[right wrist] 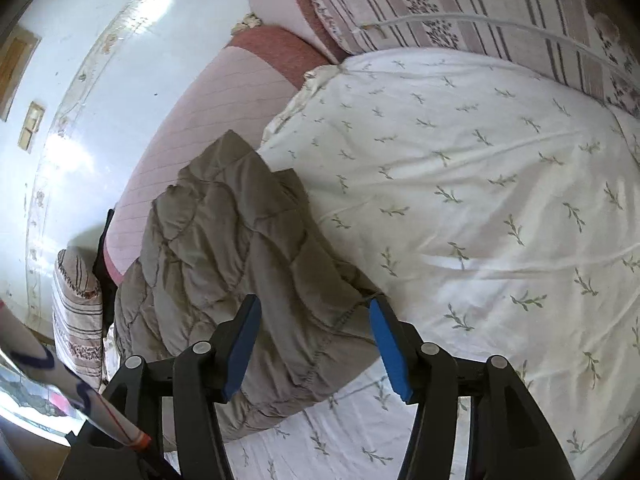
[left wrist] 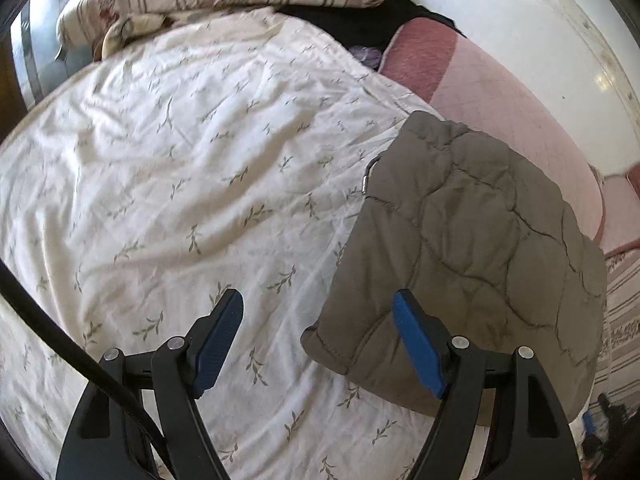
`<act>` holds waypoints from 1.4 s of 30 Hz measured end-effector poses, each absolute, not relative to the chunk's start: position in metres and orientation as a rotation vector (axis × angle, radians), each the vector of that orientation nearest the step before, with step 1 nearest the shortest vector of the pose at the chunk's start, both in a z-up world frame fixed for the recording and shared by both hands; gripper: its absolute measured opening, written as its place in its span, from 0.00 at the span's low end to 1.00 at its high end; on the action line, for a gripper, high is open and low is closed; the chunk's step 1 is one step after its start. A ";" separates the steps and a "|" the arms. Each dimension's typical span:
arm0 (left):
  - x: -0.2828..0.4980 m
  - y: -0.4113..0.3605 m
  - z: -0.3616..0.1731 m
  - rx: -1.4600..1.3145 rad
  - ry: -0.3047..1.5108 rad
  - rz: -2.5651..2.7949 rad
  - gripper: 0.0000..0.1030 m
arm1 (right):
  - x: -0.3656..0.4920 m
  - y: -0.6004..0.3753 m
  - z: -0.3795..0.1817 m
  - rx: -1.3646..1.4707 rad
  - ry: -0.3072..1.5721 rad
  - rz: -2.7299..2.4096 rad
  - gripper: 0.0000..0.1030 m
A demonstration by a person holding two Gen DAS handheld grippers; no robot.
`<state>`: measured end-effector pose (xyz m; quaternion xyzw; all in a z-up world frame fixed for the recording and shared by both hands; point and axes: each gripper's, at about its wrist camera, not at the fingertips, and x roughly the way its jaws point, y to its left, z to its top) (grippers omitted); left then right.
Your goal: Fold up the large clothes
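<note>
Grey-brown quilted padded jacket point(left wrist: 472, 248) lies folded at the edge of the white leaf-print bedspread point(left wrist: 180, 184), beside the pink blanket point(left wrist: 500, 100). Your left gripper point(left wrist: 318, 344) has its jaws open, nothing between them. Your right gripper point(right wrist: 316, 346) jaws straddle the jacket's hem, pads not pressing.

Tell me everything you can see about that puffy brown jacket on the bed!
The quilted jacket is grey-brown and padded, stitched in wavy, scale-like puffs. It looks folded into a thick bundle with a hemmed edge towards the cameras. A small metal zipper pull shows at one side. It lies on the white leaf-print duvet, by the duvet's edge next to a pink blanket. The right gripper hangs open over its near edge.
</note>
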<state>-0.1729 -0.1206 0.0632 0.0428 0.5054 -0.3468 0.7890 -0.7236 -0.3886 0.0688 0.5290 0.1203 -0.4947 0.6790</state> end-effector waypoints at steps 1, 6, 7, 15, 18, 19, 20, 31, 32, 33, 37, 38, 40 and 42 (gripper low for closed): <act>-0.173 -0.121 0.061 0.091 1.098 -0.744 0.74 | -0.724 -0.390 0.067 1.200 0.270 -1.110 0.60; -0.172 -0.127 0.052 0.094 1.129 -0.735 0.74 | -0.727 -0.396 0.053 1.273 0.273 -1.096 0.62; -0.171 -0.127 0.051 0.092 1.132 -0.735 0.74 | -0.727 -0.396 0.050 1.282 0.271 -1.094 0.62; -0.167 -0.126 0.047 0.029 1.187 -0.760 0.74 | -0.726 -0.399 0.044 1.327 0.249 -1.064 0.66; -0.167 -0.124 0.046 0.012 1.203 -0.764 0.74 | -0.726 -0.398 0.043 1.334 0.247 -1.067 0.68; -0.167 -0.123 0.046 0.007 1.205 -0.765 0.74 | -0.726 -0.399 0.043 1.337 0.247 -1.067 0.68; -0.167 -0.123 0.046 0.003 1.209 -0.767 0.74 | -0.726 -0.399 0.042 1.343 0.248 -1.068 0.68; -0.169 -0.122 0.037 -0.071 1.277 -0.789 0.74 | -0.721 -0.403 0.021 1.420 0.245 -1.021 0.72; -0.169 -0.122 0.036 -0.079 1.282 -0.793 0.74 | -0.721 -0.403 0.020 1.422 0.245 -1.019 0.73; -0.168 -0.123 0.034 -0.087 1.287 -0.795 0.75 | -0.719 -0.403 0.019 1.424 0.246 -1.015 0.73; -0.166 -0.123 0.026 -0.146 1.320 -0.806 0.76 | -0.715 -0.404 0.014 1.435 0.245 -1.003 0.74; -0.166 -0.123 0.023 -0.163 1.328 -0.810 0.76 | -0.714 -0.405 0.013 1.437 0.245 -1.000 0.74; -0.166 -0.124 0.018 -0.195 1.341 -0.818 0.76 | -0.712 -0.406 0.010 1.440 0.241 -0.994 0.75; -0.165 -0.127 0.014 -0.214 1.346 -0.833 0.76 | -0.710 -0.407 0.007 1.444 0.229 -0.990 0.76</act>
